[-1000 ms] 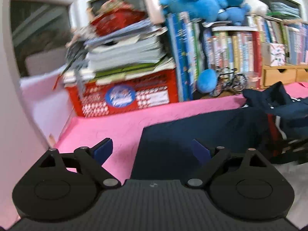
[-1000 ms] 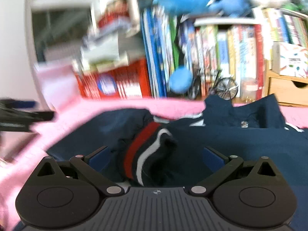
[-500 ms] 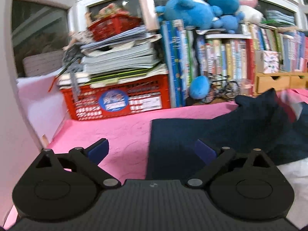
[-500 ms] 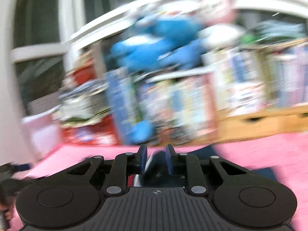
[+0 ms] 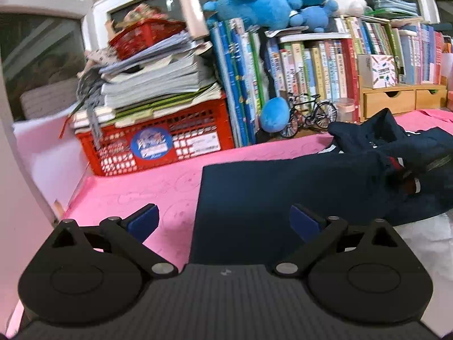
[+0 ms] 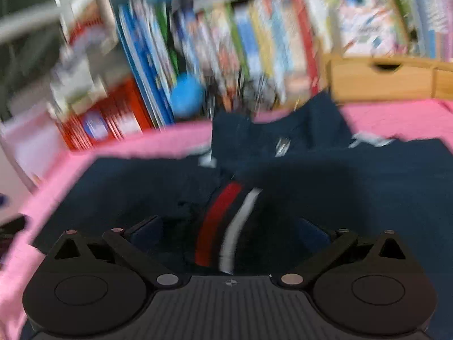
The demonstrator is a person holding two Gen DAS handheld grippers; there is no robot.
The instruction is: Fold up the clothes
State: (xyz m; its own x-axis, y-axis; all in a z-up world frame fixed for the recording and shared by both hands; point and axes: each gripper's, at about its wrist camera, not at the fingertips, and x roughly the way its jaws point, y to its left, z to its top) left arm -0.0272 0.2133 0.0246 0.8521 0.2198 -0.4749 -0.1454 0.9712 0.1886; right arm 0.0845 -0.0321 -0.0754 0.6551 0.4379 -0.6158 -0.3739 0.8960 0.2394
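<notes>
Garment of dark navy fabric (image 5: 283, 187), spread over a pink textured worktop (image 5: 136, 195); its straight left edge lies flat, its far right part is bunched in folds. Cuff or hem band with one red and one white stripe (image 6: 223, 223), seen in the right wrist view lying on the navy cloth just ahead of the right gripper (image 6: 229, 233); that view is motion-blurred. Right gripper: black, blue-padded, jaws opening and spread wide, the striped band between them, the pads not pressing on it. Left gripper (image 5: 225, 221): same build, jaws spread wide and released, nothing clamped; its left pad hangs over bare pink worktop, its right pad over the flat navy panel, the garment's left edge running between them. Red plastic lattice crate (image 5: 153, 144) at the back left of the worktop, bearing a round blue sticker and a stack of papers and booklets (image 5: 158, 76). Row of upright books with coloured spines (image 5: 305, 70) along the back. Blue plush toys (image 5: 269, 0) on top of the books; a small blue plush piece (image 5: 273, 114) beside a black miniature bicycle (image 5: 310, 114). Small wooden drawer unit (image 5: 402, 99) at the back right, with a patterned white box (image 5: 378, 69) on it.
</notes>
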